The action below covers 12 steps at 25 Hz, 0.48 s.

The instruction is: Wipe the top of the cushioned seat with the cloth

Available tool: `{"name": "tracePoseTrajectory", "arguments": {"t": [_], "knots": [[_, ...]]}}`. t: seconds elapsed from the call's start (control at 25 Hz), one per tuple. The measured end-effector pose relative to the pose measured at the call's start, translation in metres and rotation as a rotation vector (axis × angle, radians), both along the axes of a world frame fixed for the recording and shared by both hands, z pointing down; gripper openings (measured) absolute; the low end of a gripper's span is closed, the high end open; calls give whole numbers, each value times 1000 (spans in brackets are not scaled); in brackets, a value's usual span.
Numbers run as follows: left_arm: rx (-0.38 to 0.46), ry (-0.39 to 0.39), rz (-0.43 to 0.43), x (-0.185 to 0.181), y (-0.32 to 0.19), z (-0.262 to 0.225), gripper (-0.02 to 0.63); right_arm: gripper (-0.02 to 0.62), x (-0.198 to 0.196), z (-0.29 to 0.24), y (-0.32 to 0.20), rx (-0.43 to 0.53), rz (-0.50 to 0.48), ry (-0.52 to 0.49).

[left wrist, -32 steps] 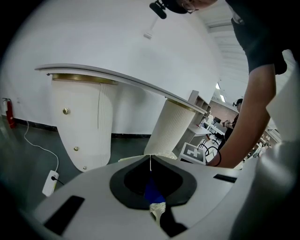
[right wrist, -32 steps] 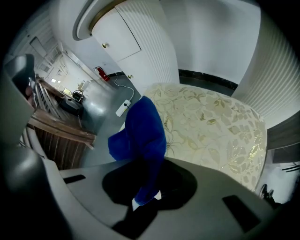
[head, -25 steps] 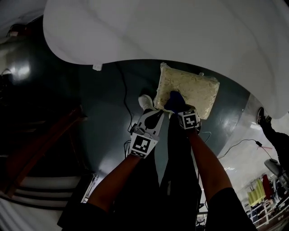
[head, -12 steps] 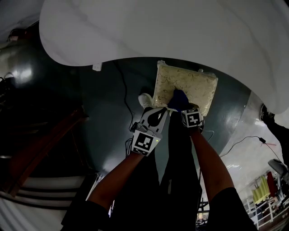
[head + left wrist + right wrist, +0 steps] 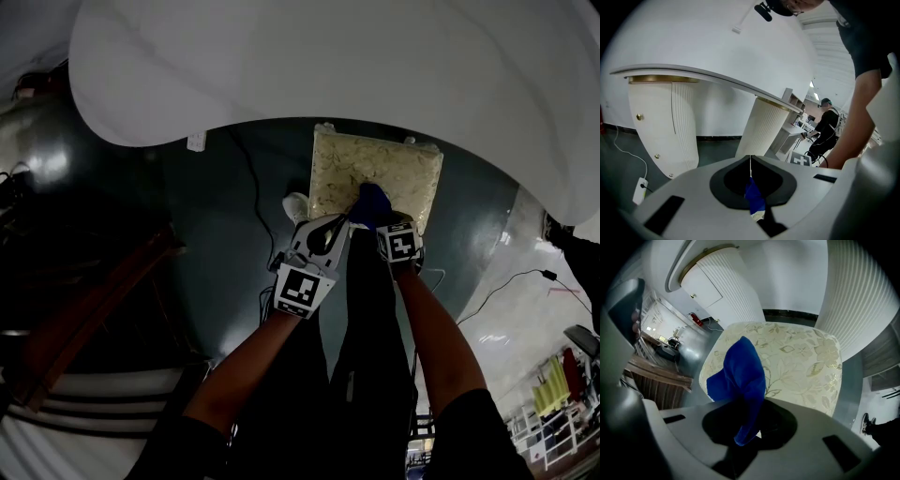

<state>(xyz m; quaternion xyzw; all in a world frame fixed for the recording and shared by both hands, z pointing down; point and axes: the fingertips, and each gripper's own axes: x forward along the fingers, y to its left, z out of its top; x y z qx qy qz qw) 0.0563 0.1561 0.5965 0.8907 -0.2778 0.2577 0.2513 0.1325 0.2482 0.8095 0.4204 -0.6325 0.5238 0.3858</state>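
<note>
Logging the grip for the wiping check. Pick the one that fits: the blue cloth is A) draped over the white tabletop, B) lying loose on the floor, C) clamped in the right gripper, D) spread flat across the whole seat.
C: in the right gripper view, the right gripper has its jaws shut on the blue cloth, which is bunched up over the patterned cushioned seat.

Soft cloth [image 5: 740,376]; patterned fabric seat [image 5: 801,357]; glossy floor [image 5: 220,239].

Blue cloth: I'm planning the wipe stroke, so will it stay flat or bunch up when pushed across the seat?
Probably floppy: the blue cloth crumples in soft folds at the right gripper. Likely light, since a small pinch carries it. Pushed over the cushioned seat, it may bunch rather than stay flat.
</note>
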Motion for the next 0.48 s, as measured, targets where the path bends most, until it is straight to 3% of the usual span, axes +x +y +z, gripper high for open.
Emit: {"name": "tracePoseTrajectory", "arguments": {"t": [0.48], "knots": [[-27, -4, 49, 38, 22, 6, 17, 74, 30, -1, 10, -5, 35, -12]]}}
